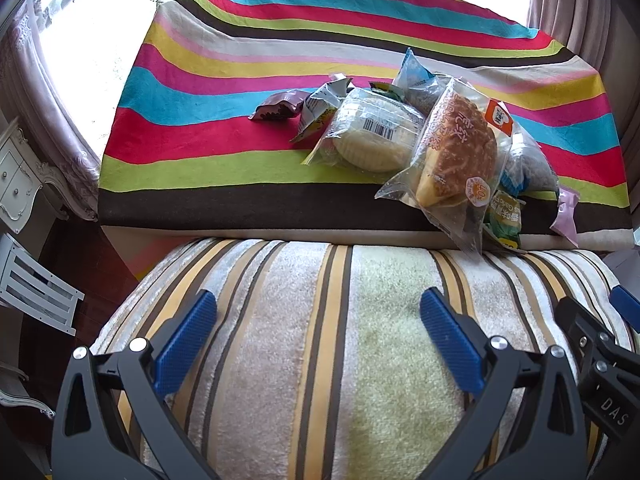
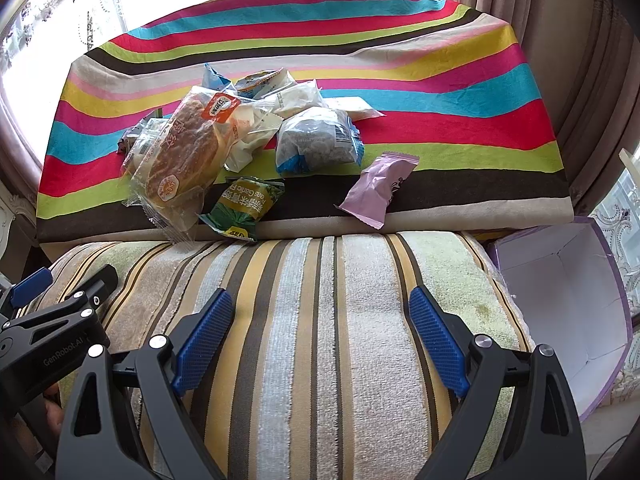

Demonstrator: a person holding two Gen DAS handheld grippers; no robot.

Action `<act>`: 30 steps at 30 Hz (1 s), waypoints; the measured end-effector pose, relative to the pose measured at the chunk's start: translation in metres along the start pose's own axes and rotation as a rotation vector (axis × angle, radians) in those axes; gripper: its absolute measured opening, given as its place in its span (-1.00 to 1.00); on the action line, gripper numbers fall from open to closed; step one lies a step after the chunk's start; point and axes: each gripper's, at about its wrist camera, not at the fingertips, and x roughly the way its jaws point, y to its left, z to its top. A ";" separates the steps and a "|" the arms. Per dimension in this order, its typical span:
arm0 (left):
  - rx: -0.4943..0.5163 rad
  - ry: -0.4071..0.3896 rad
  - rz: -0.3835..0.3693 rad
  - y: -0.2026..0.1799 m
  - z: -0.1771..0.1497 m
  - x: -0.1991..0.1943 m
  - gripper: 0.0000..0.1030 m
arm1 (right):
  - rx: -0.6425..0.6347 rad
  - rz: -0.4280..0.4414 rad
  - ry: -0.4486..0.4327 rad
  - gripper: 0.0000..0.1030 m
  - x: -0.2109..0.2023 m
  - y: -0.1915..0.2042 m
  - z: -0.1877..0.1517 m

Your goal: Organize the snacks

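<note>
Right wrist view: right gripper (image 2: 320, 316) spread wide, empty, above striped cushion (image 2: 304, 300).

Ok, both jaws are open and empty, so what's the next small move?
Probably reach the right gripper forward to the pink packet. It lies alone at the near edge of the striped cloth, apart from the pile and closest to the open purple box.
</note>
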 end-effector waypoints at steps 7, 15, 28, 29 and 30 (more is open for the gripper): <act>0.000 -0.001 0.001 0.000 0.000 0.000 0.97 | -0.001 0.000 -0.001 0.70 0.000 0.000 0.000; -0.001 -0.001 0.001 -0.001 0.000 0.000 0.97 | -0.001 -0.001 -0.001 0.70 0.001 0.001 0.000; -0.007 0.003 -0.004 0.000 0.000 0.001 0.97 | -0.002 0.001 0.003 0.70 0.003 0.001 -0.001; -0.013 0.006 -0.007 0.000 0.001 0.000 0.97 | 0.000 0.007 0.007 0.70 0.001 0.000 -0.001; -0.024 0.006 -0.013 0.001 0.002 0.000 0.97 | 0.002 0.011 0.010 0.70 0.001 -0.001 -0.001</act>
